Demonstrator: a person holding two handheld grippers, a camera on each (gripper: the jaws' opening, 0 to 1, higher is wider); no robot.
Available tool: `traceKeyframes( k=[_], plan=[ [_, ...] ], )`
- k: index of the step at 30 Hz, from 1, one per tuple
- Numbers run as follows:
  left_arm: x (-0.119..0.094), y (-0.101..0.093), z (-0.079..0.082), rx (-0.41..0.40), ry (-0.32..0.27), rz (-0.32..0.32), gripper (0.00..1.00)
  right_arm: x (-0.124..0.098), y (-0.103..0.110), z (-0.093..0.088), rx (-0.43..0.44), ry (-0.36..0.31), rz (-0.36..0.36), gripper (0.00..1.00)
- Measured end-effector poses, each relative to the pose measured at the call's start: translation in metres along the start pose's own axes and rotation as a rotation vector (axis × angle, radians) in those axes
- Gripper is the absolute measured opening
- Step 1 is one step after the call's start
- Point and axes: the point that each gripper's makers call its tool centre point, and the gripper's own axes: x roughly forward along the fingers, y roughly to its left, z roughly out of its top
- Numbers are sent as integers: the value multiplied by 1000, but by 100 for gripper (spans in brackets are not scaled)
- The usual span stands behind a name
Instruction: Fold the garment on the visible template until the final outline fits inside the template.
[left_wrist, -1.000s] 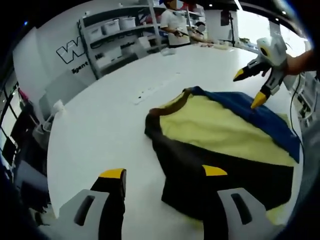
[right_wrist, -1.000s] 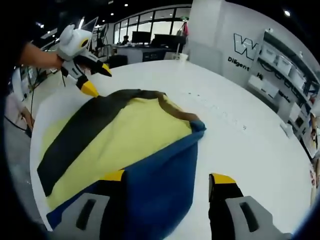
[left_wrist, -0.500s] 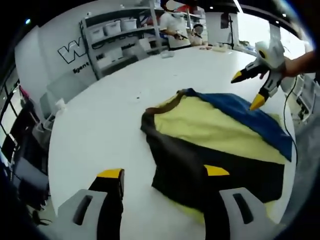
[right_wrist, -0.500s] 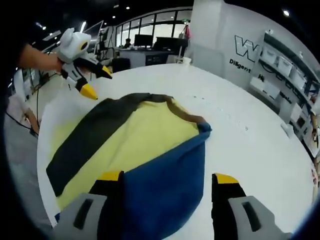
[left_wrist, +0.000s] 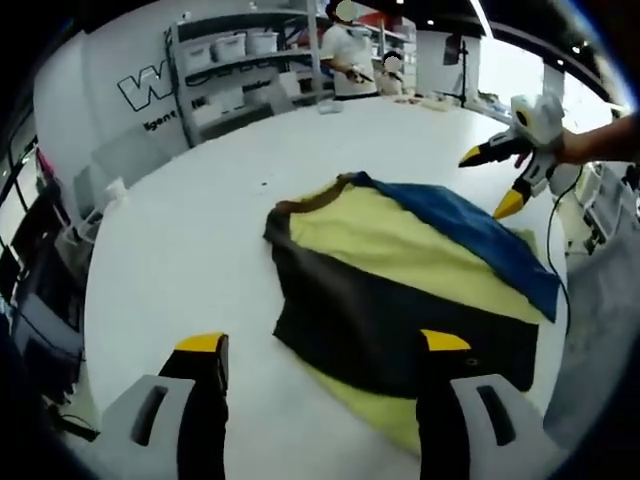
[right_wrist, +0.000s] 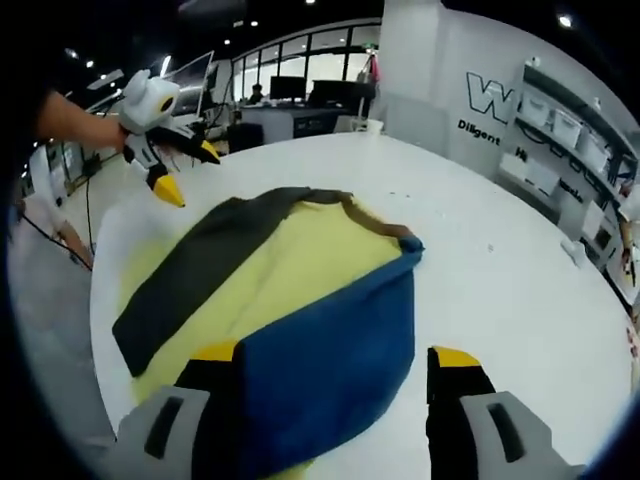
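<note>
Garment, a soft fleece-like piece in pale yellow, dark brown-black and blue panels (left_wrist: 400, 270), lies spread flat on the round white table (left_wrist: 190, 260), toward the table edge nearest the person. In the left gripper view the dark panel is nearest the camera, yellow in the middle, blue strip on the far side; brown collar band at the far-left corner. Left gripper (left_wrist: 322, 350) hangs above the near edge of the garment, yellow-tipped black jaws parted wide, nothing between them, not touching cloth. Right gripper (left_wrist: 488, 180) shows at upper right, held by a hand, jaws spread apart and empty, hovering just beyond the blue edge. In the right gripper view the blue panel (right_wrist: 330, 360) runs between its own spread jaws; the left gripper (right_wrist: 185, 170) hovers past the dark panel, apart from it. Template outline under the garment possibly a faint yellowish patch, hard to tell. Grey shelving with white bins (left_wrist: 230, 70) and people stand beyond the table.
</note>
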Motion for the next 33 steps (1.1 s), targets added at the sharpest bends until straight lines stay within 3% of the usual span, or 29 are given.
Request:
traceKeyframes(
  k=[7, 14, 22, 33],
  plan=[
    [-7, -19, -32, -16, 50, -66, 75, -16, 14, -22, 46, 3, 85, 71],
    [-18, -45, -50, -30, 57, -163, 69, -28, 29, -34, 67, -13, 145, 70],
    [-24, -59, -68, -53, 55, -204, 67, -33, 44, -60, 71, 12, 168, 70],
    [-37, -85, -101, -104, 125, -285, 51, -46, 62, -88, 125, 34, 199, 67]
  ],
)
